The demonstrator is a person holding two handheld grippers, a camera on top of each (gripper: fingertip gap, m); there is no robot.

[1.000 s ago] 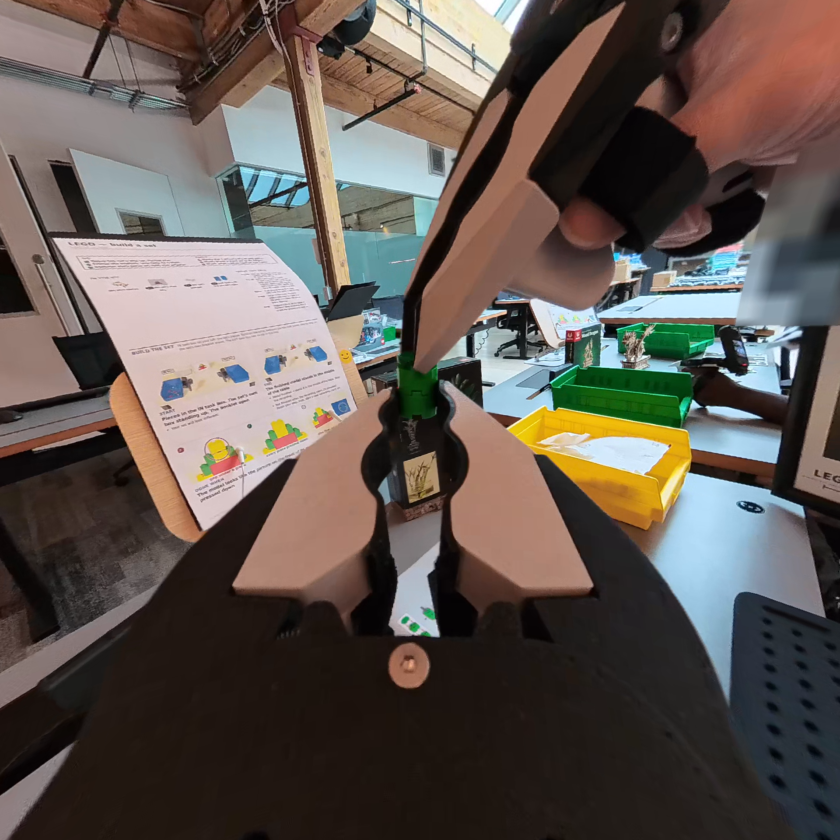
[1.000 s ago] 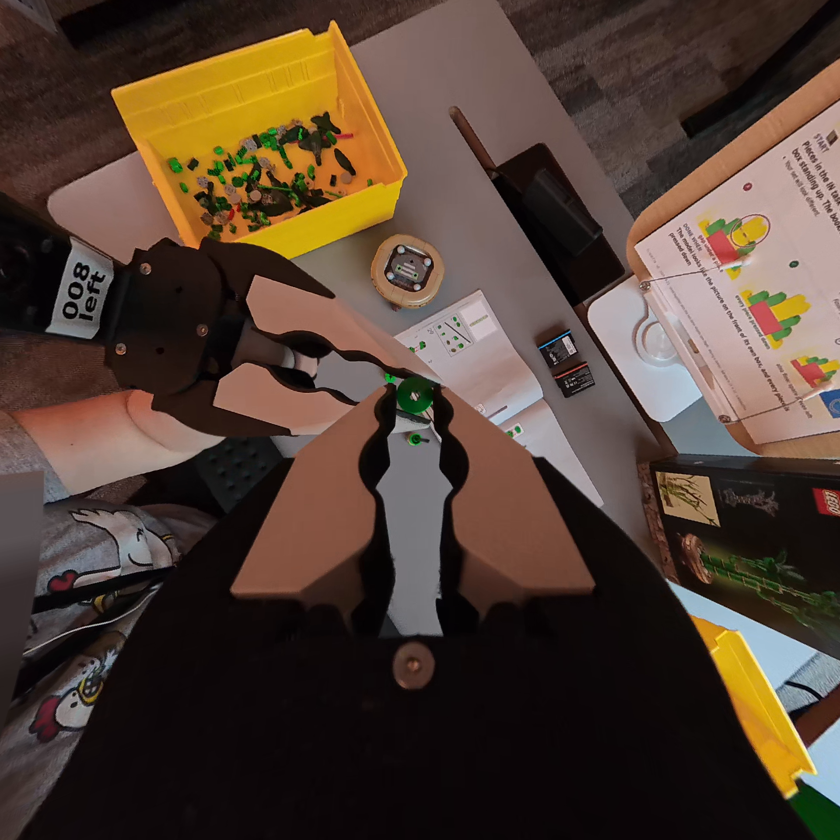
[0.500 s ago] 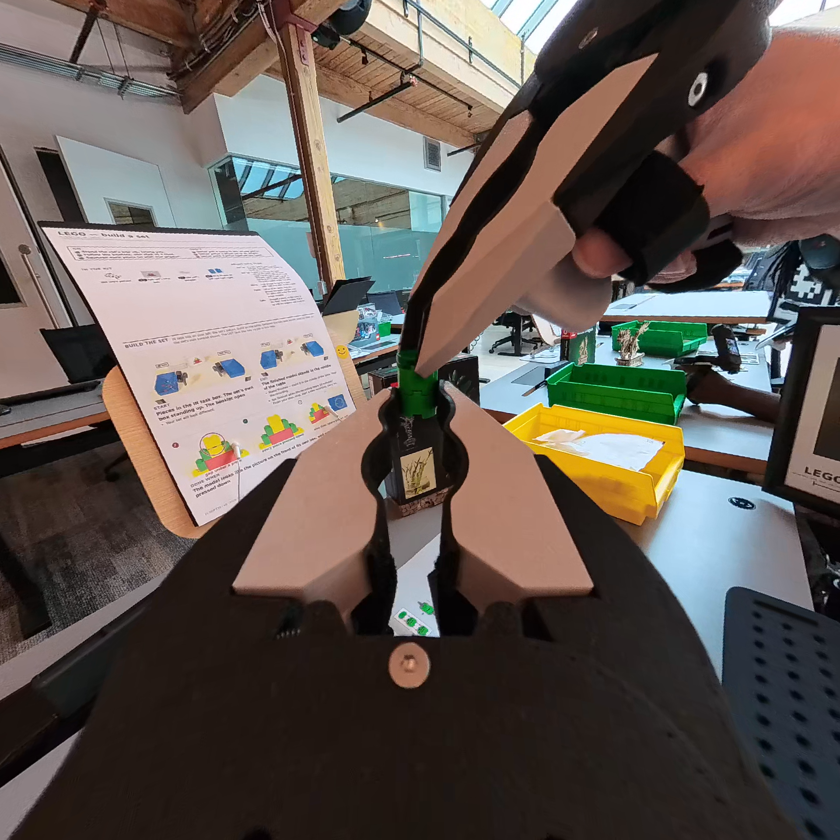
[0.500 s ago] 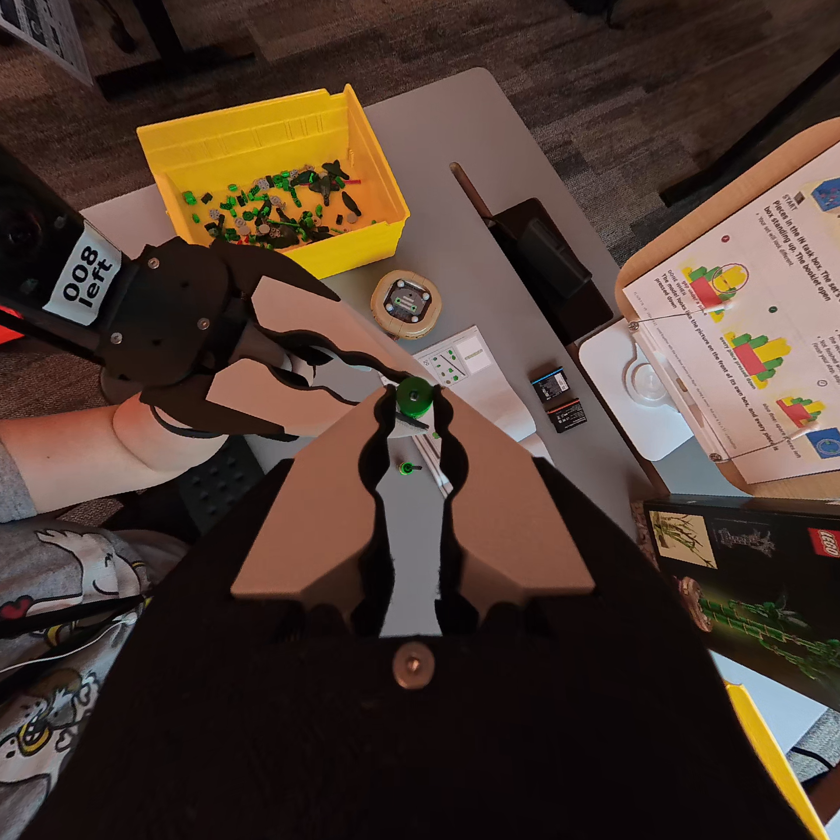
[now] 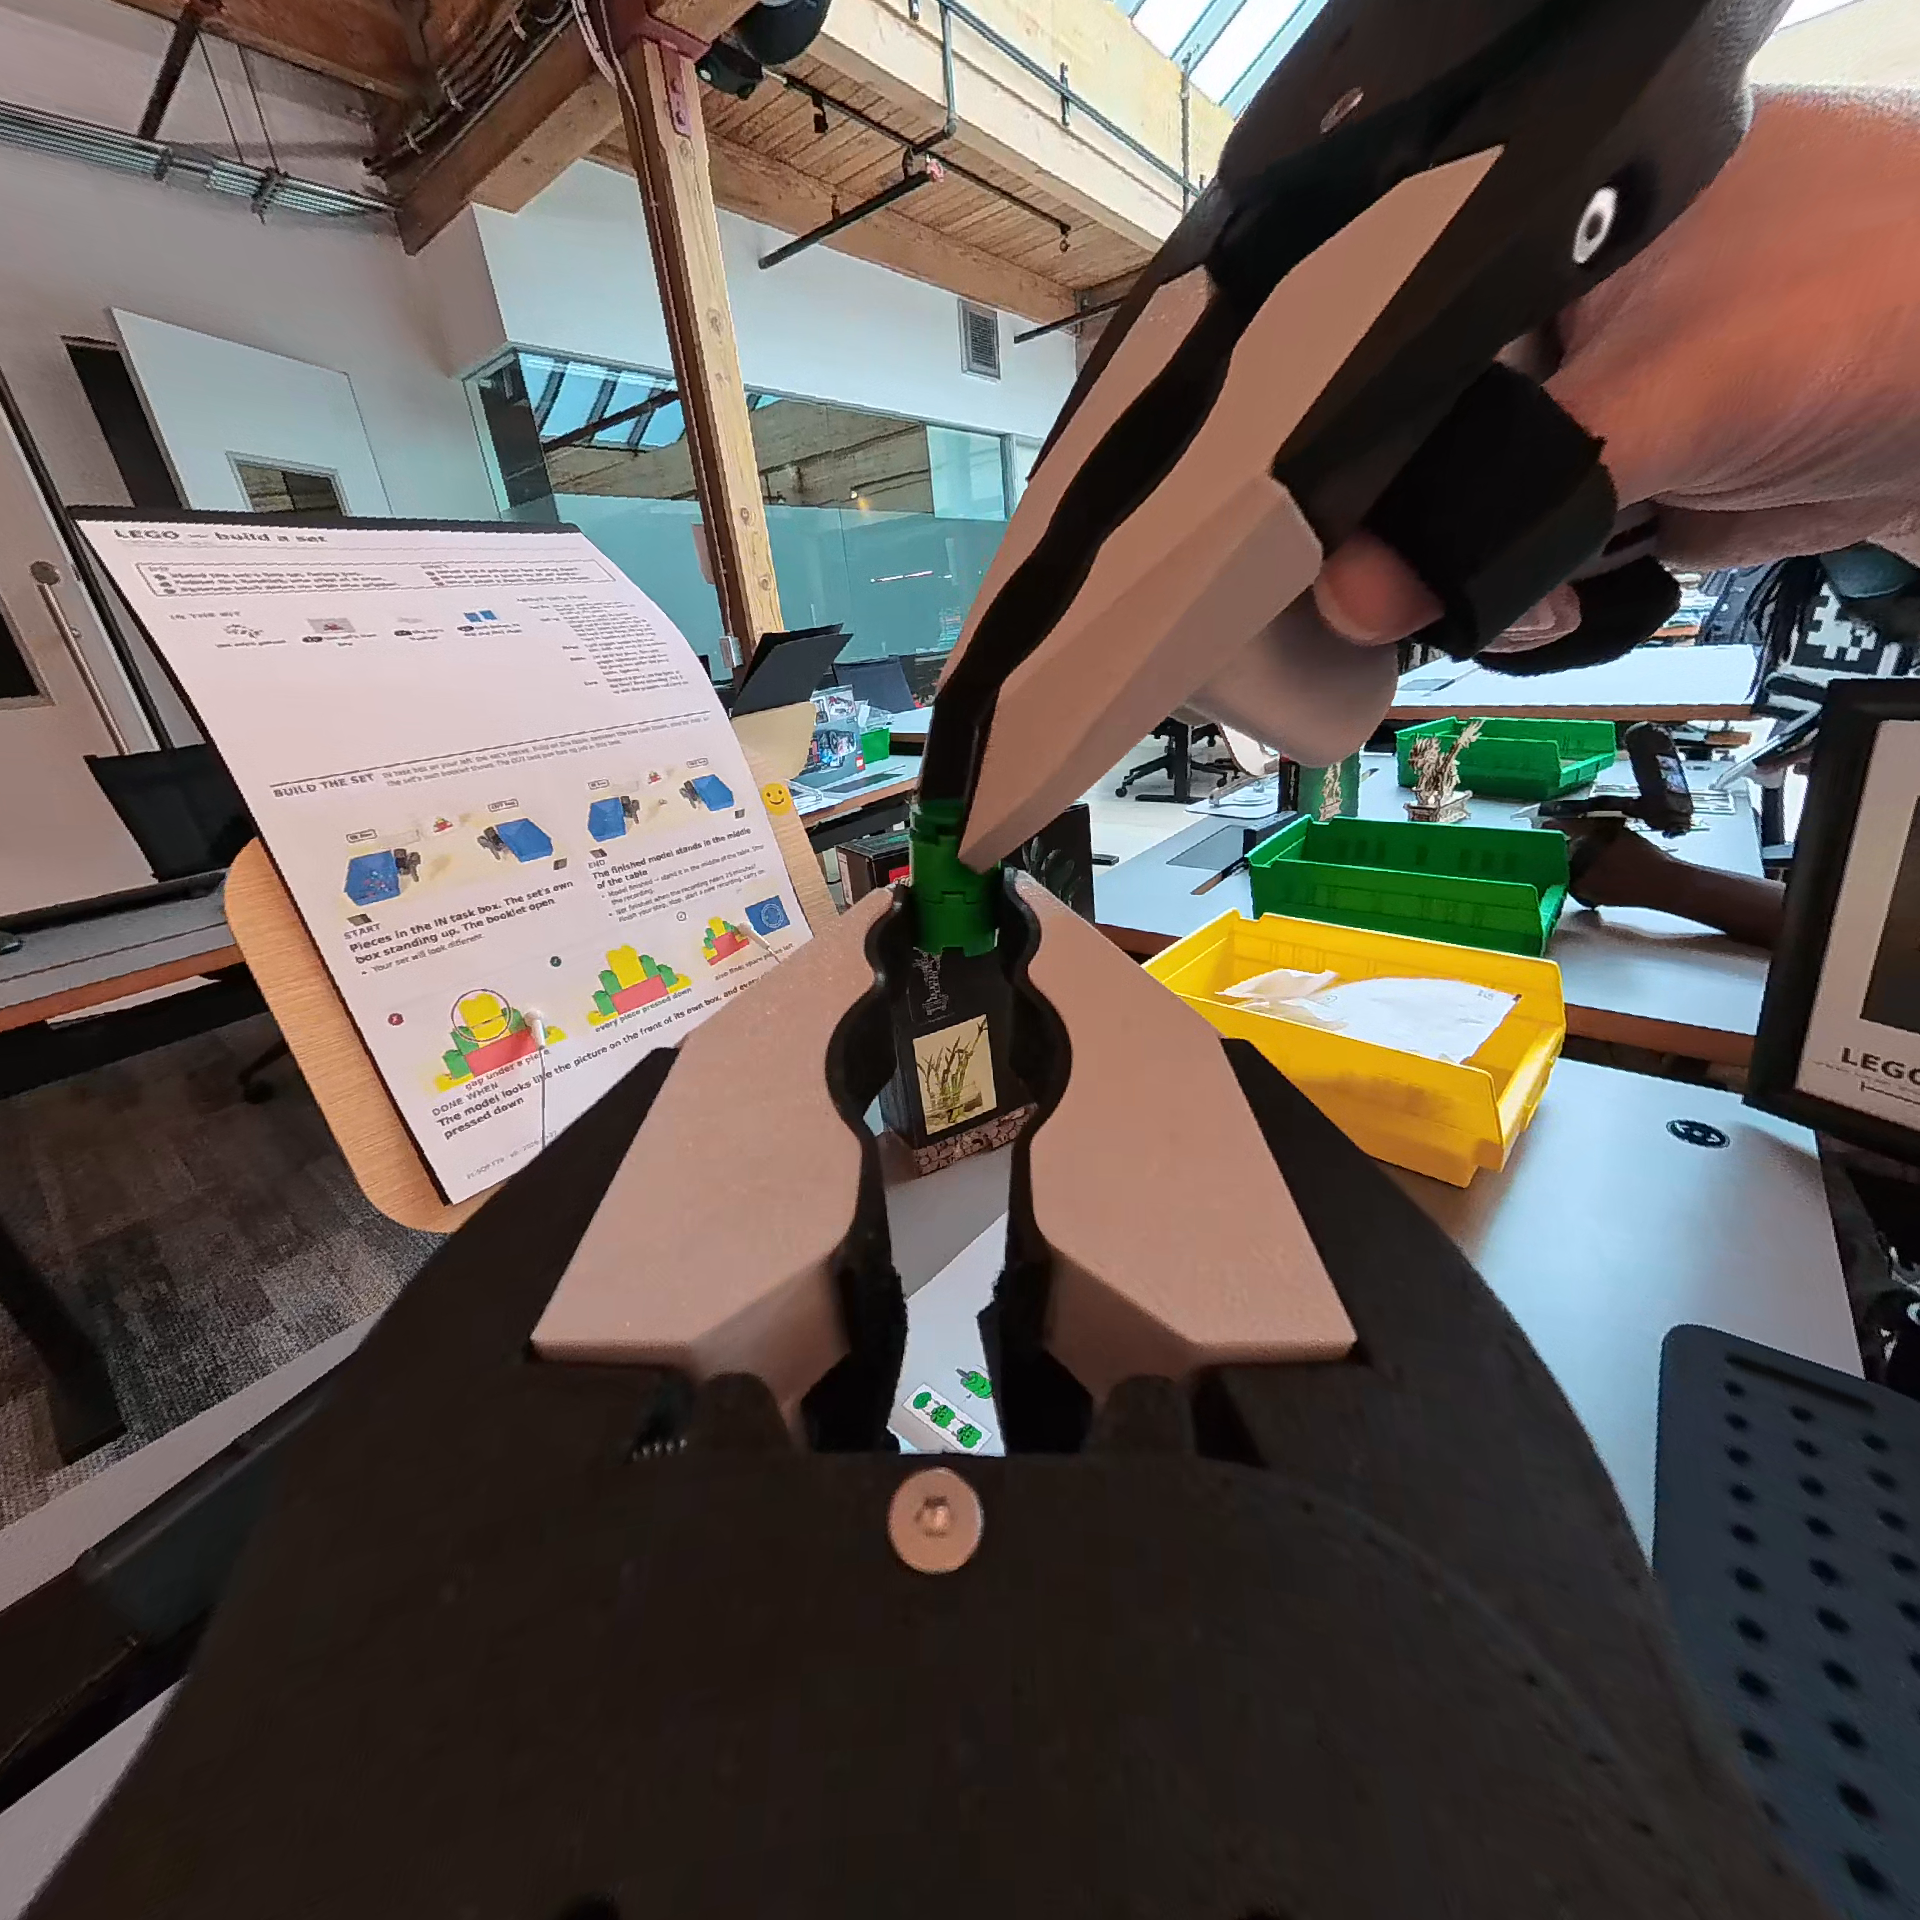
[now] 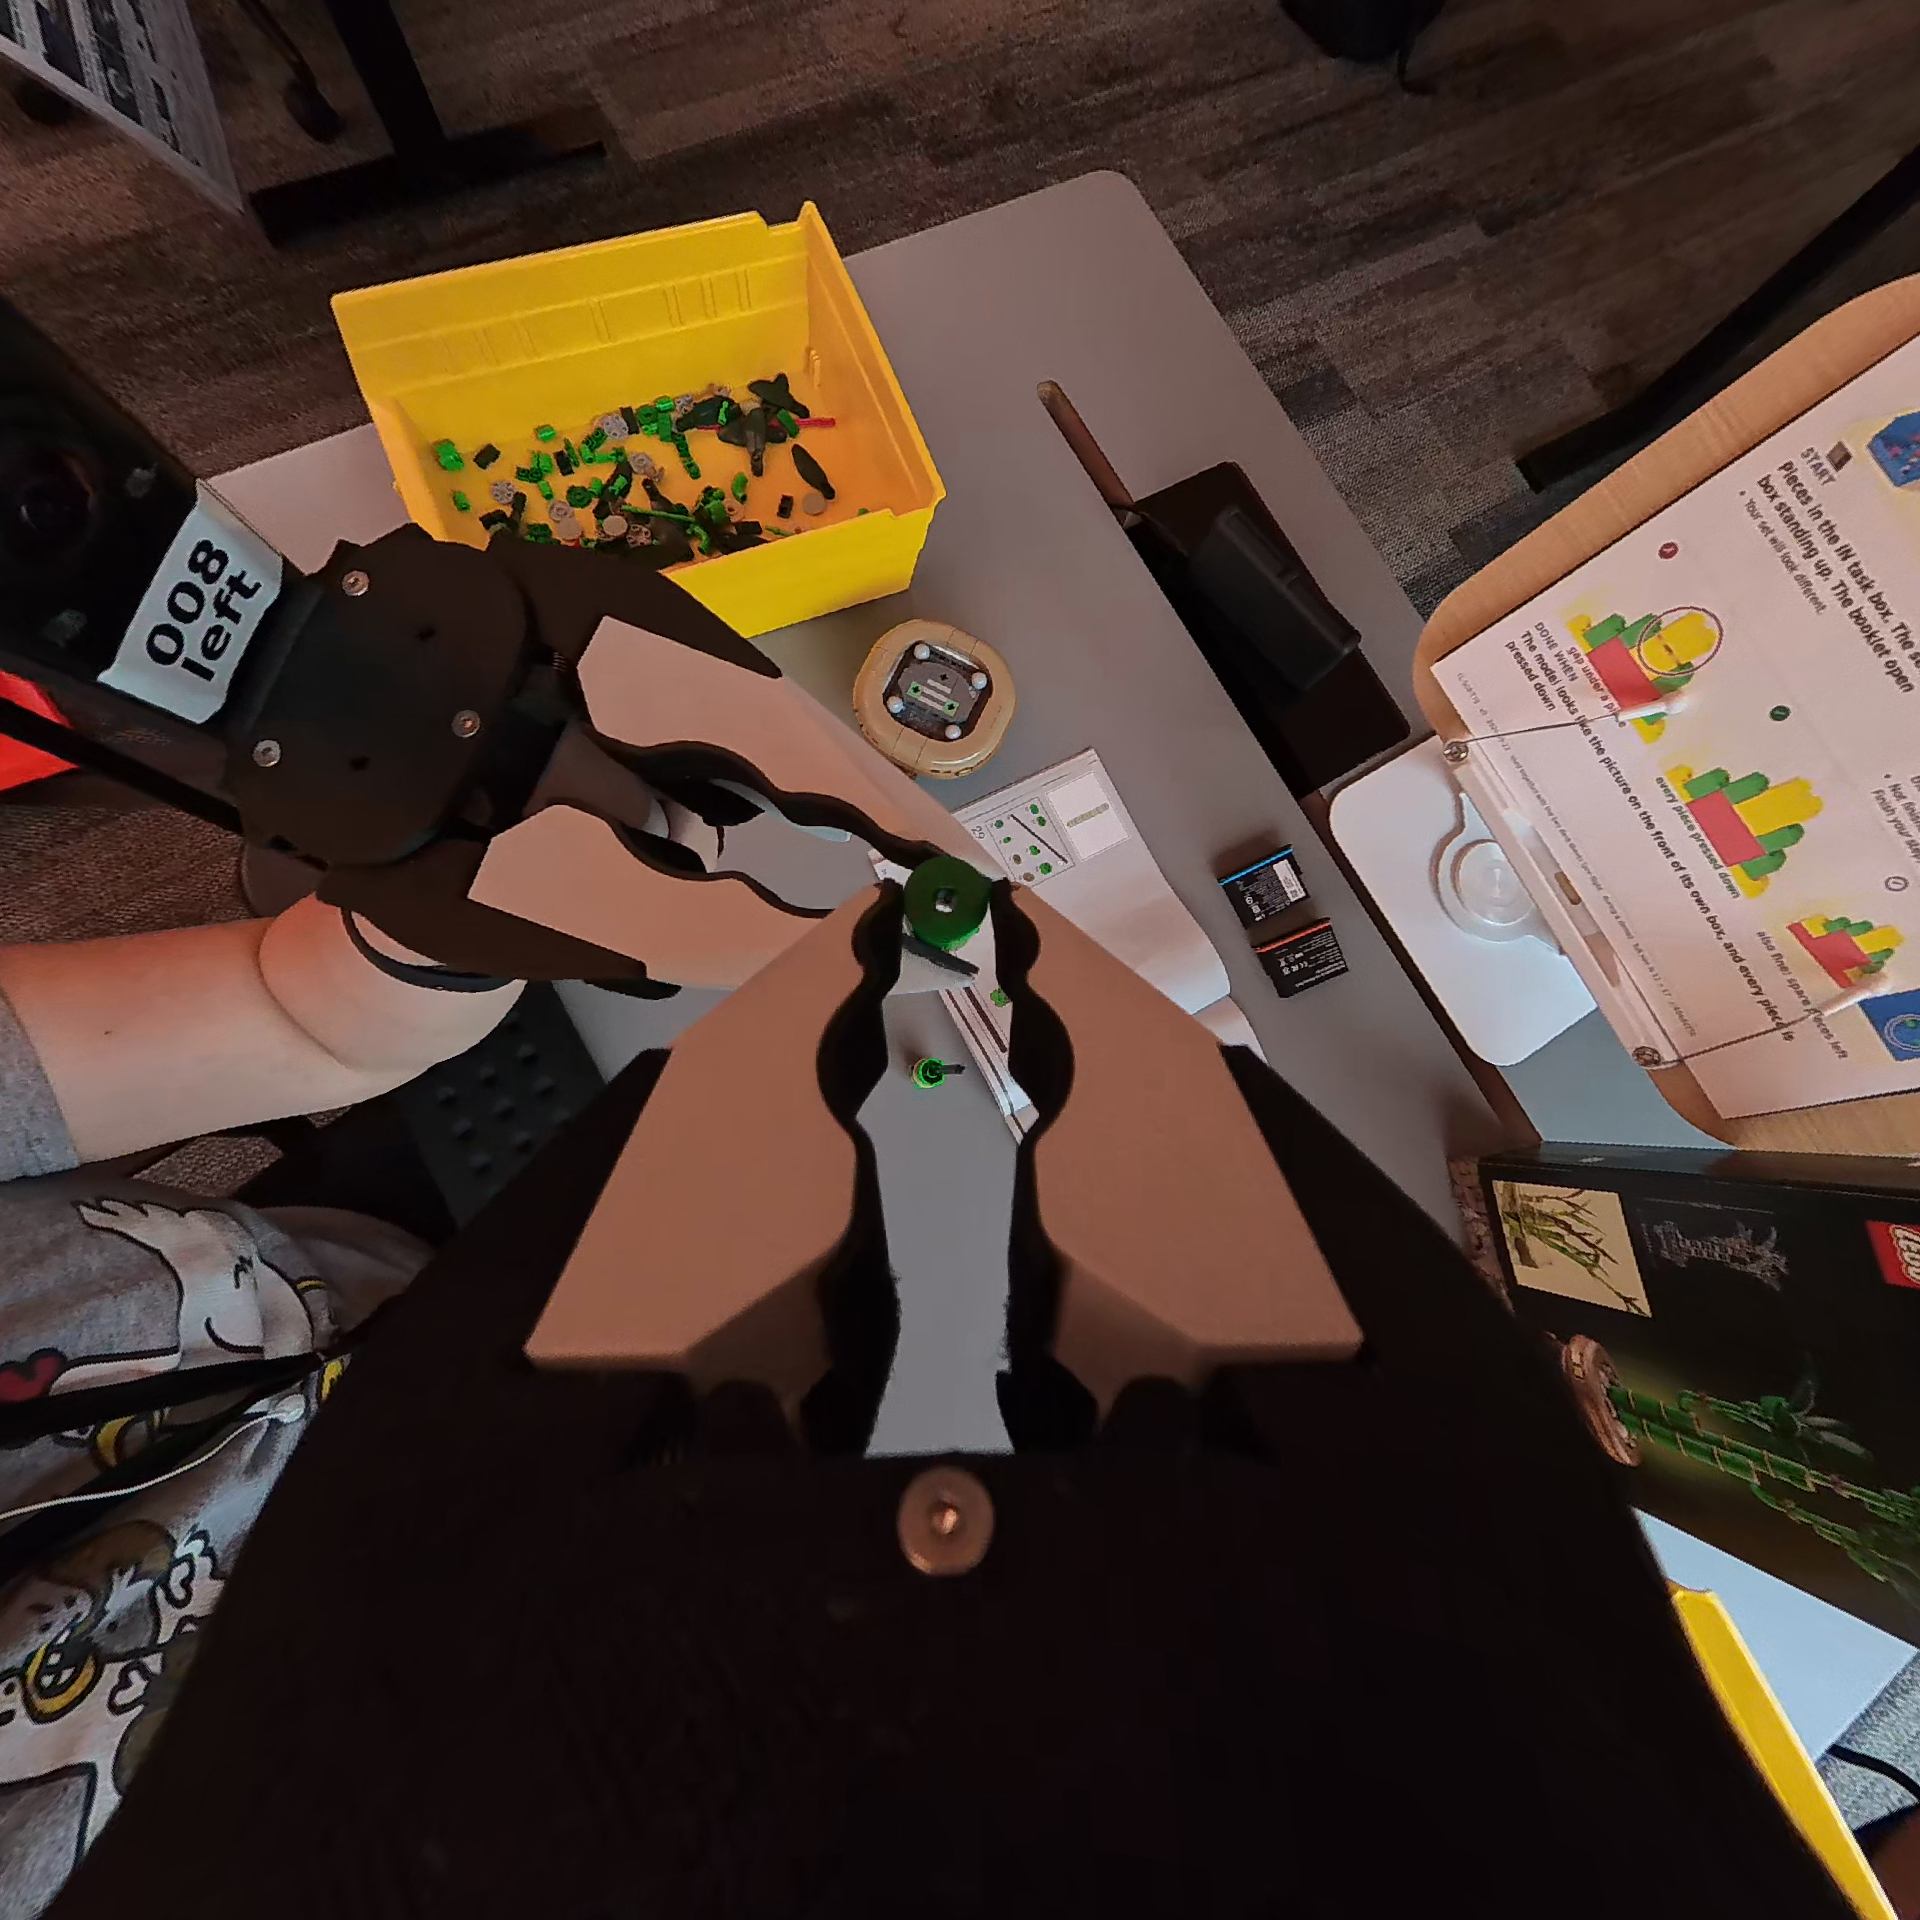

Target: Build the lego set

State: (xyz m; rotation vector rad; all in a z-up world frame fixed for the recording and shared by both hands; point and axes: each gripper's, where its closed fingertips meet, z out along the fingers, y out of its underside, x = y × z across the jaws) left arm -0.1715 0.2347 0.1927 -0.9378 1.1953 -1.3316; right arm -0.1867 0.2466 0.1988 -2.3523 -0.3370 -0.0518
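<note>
Above grey tabletop [image 6: 1049, 343], both hand-held grippers, left [image 5: 951, 914] and right [image 6: 940, 914], clamping ribbed green cylindrical stack [image 5: 948, 883].

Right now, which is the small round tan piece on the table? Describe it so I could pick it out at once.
Start at the yellow bin of loose pieces at the far end of the grey table. Just in front of its near right corner sits the round tan base, beside the open booklet. It alone is a tan disc with a dark square centre, unlike the two flat black packs farther right.
</note>
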